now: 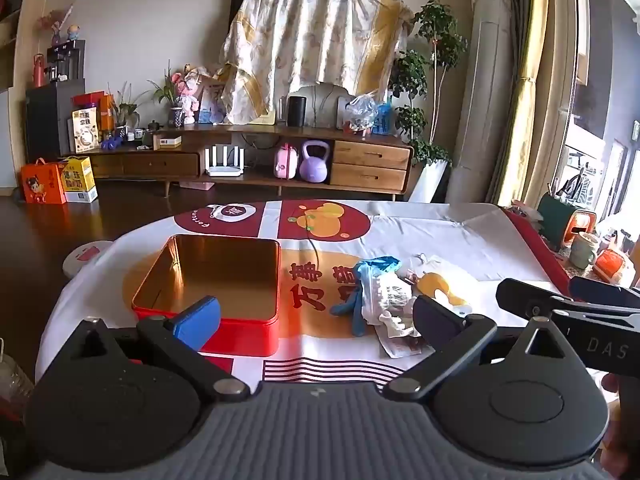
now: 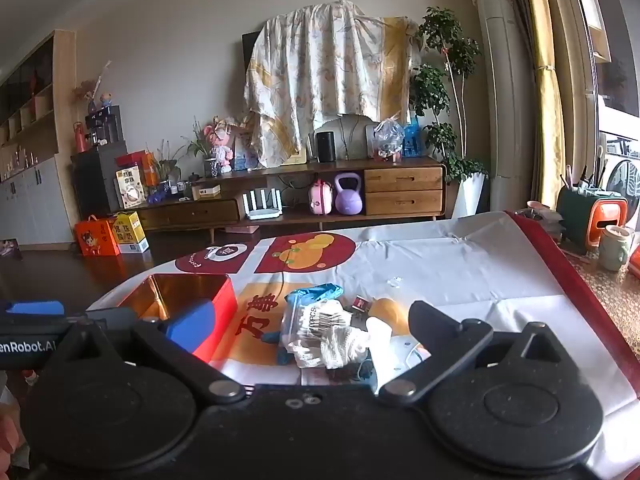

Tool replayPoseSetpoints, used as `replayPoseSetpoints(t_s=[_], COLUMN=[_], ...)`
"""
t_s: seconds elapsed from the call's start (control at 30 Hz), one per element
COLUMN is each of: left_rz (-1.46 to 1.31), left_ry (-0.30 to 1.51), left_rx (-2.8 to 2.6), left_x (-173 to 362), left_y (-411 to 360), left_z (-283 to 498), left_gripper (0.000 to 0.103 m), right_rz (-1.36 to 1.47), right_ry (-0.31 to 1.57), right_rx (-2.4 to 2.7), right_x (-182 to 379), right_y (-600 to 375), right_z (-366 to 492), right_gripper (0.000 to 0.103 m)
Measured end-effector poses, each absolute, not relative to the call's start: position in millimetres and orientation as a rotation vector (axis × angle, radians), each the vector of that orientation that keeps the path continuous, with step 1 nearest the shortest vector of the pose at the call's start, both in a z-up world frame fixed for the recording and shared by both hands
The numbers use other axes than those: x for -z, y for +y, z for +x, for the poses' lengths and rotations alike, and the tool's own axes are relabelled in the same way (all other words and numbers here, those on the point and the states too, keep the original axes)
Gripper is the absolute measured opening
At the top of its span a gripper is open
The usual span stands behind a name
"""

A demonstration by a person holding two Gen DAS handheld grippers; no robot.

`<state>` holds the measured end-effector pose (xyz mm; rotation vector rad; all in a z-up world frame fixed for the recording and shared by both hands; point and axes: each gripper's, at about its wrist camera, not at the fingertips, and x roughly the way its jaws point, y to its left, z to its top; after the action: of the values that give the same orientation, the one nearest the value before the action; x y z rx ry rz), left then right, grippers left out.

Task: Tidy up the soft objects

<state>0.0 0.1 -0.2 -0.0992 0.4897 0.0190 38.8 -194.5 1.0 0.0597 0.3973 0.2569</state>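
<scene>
Hand-held gripper on our left (image 1: 316, 318) and right hand-held gripper (image 2: 310, 326) are both hovering released; we are seeing the soft pile (image 2: 328, 334) lying mid-frame between the right fingers, beside the red tin (image 1: 208, 280) on the desk (image 1: 460, 236).

Tin box (image 1: 208, 280): glossy metal, gold mirror-like interior, red lacquered exterior. Tabletop cover (image 1: 440, 232): smooth printed cloth, creased, slight sheen. Blue glove (image 1: 360, 284): thin rubbery film, wrinkled. White gloves (image 2: 340, 340): coarse knit cloth. Swab bag (image 2: 298, 320): clear glossy plastic. Left tongs (image 1: 316, 320): matt black plastic.
</scene>
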Motion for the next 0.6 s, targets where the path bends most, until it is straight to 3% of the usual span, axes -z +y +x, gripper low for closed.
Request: replayPoseSetpoints(t_s=[0.6], left_rz=[-0.122], left_ry=[0.499], left_rx=[-0.012], left_x=[7.2], left_y=[1.4], left_z=[7.0], left_gripper=[0.103], right_rz=[0.081], right_ry=[0.389], right_rx=[-0.262], right_x=[-0.9], right_y=[-196.3], right_z=[38.0], right_gripper=[0.103])
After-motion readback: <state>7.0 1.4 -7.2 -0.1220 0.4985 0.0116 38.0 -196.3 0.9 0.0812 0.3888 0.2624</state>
